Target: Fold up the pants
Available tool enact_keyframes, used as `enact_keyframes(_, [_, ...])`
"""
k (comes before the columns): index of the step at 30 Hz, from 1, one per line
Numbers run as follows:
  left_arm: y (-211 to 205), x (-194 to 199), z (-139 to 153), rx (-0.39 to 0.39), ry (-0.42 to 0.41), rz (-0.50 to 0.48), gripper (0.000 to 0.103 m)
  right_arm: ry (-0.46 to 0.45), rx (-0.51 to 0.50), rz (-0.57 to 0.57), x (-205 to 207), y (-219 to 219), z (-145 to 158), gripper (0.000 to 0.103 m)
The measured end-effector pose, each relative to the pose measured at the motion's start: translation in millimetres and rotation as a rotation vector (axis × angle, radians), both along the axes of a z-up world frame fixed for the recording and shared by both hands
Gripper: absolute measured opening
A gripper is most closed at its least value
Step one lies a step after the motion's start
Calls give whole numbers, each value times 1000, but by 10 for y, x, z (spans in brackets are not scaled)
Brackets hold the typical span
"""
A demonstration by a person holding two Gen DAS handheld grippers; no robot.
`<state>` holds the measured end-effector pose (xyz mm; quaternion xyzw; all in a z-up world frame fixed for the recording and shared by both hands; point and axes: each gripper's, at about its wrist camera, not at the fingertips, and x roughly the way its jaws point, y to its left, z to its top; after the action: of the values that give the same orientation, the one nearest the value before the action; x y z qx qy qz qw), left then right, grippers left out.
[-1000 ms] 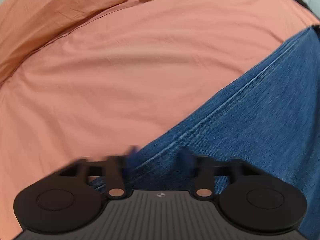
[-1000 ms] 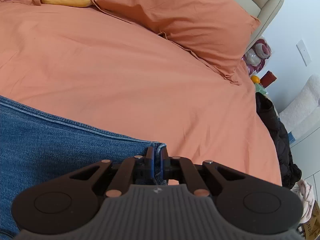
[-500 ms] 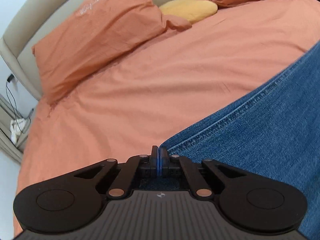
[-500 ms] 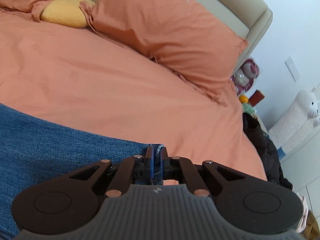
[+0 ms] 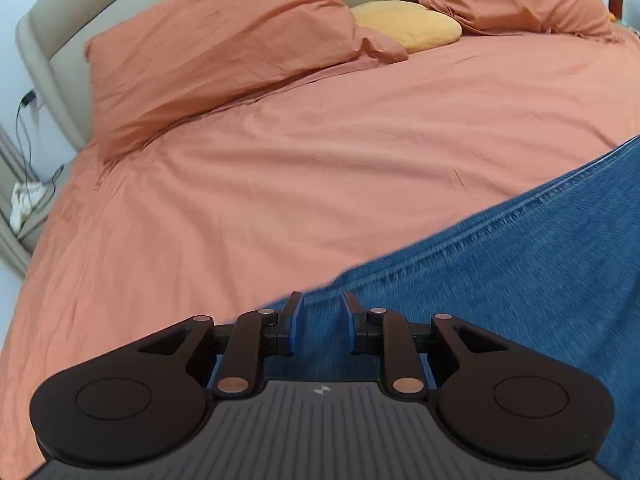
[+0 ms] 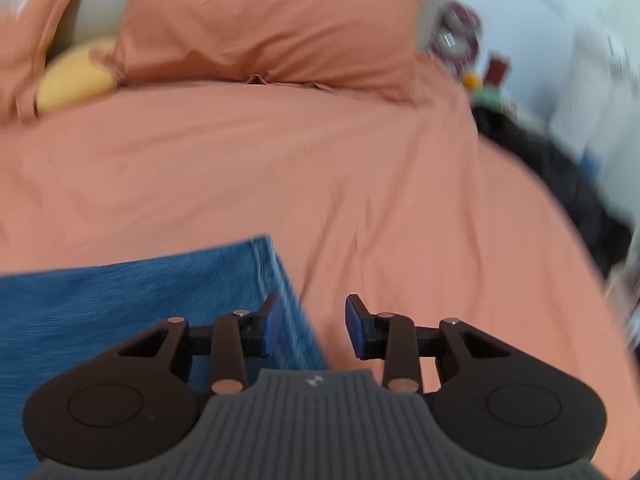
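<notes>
My left claw (image 5: pixel 319 322) hangs open and empty over the jeans (image 5: pixel 500 288), whose seamed edge runs toward 2 o'clock. My right claw (image 6: pixel 310 325), also open and empty, straddles their hemmed corner, denim spreading toward 9 o'clock across the bed (image 6: pixel 400 184).

Blue denim pants (image 5: pixel 500 280), matt cloth bedcover (image 5: pixel 320 160)

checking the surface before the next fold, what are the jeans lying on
The jeans lie flat on the orange bedspread, which shows all around their edges. Anything directly beneath the denim is covered and cannot be seen.
</notes>
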<state>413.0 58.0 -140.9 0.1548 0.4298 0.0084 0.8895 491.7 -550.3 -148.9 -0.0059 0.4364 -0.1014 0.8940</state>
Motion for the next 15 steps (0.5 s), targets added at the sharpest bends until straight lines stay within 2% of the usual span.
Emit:
enact_keyframes(3, [90, -146, 23, -19, 23, 34, 27, 0, 140, -89, -339, -197, 20, 30])
enact_keyframes(6, [185, -313, 44, -22, 38, 74, 27, 13, 264, -157, -596, -290, -87, 29])
enact_keyframes(9, [263, -475, 78, -32, 58, 103, 27, -4, 359, -215, -712, -313, -216, 29])
enact_keyframes(12, [302, -607, 83, -2, 77, 113, 27, 5, 445, -280, -686, -358, -373, 27])
enact_keyframes(13, [321, -635, 60, 12, 96, 123, 27, 1, 458, -307, -678, -365, -406, 24])
enact_keyframes(14, [344, -644, 24, 25, 117, 136, 27, -6, 471, -319, -676, -375, -411, 7])
enact_keyframes(15, [380, -651, -23, 32, 140, 153, 27, -12, 480, -319, -657, -370, -400, 3])
